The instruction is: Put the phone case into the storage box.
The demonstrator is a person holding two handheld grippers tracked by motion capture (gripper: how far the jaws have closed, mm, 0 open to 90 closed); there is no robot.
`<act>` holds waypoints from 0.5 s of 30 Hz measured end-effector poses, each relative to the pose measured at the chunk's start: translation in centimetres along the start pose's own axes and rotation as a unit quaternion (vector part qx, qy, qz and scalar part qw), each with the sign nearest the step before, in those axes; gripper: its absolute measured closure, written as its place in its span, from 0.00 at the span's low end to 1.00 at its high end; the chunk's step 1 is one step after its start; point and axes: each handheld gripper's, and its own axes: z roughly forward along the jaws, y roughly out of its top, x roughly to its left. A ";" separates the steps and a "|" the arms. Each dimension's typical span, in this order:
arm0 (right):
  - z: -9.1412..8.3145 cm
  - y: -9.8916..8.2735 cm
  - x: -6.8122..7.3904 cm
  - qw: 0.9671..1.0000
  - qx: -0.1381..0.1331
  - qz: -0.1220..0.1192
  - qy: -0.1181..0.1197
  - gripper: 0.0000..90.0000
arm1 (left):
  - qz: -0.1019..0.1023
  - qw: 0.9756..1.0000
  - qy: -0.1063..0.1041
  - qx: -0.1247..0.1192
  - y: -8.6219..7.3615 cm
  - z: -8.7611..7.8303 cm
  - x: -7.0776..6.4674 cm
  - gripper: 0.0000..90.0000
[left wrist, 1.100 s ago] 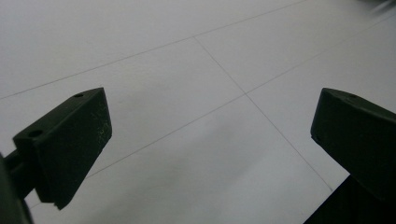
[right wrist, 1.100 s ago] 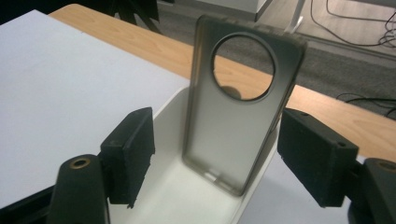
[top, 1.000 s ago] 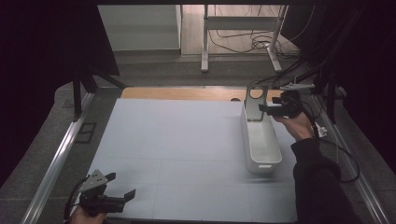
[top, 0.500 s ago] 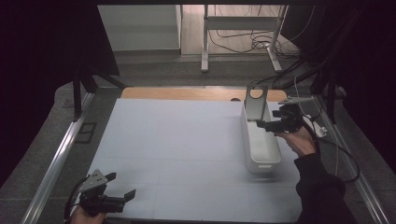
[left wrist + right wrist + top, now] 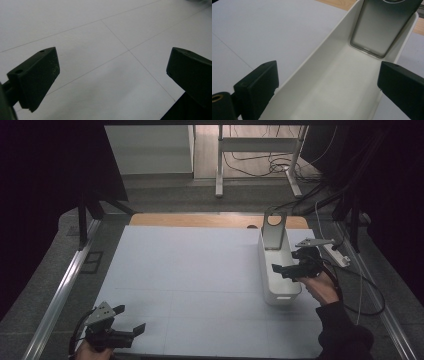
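holding nothing | both tongs wide open | long white bin [image 5: 278, 280], grey plate [image 5: 377, 27] inside

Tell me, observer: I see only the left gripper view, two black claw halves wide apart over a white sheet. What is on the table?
Observer: A long white bin stands at the sheet's right side.
Operator: Anything in it?
Observer: A grey plate with a round hole leans upright at its far end.
Operator: Where is the right claw?
Observer: The right claw is open at the bin's right wall, looking down into it.
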 end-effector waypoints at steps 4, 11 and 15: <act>-0.2 -0.5 0.7 1.000 0.000 -0.005 -0.003 0.00 | 0.000 1.000 -0.001 0.000 0.0 0.0 0.0 0.00; -1.1 -1.4 1.9 1.000 -0.001 -0.007 -0.012 0.00 | 0.001 1.000 -0.001 0.000 0.0 0.0 0.0 0.00; -1.7 -2.3 2.3 1.000 -0.001 -0.003 -0.013 0.00 | 0.001 1.000 -0.001 0.000 0.0 0.0 0.0 0.00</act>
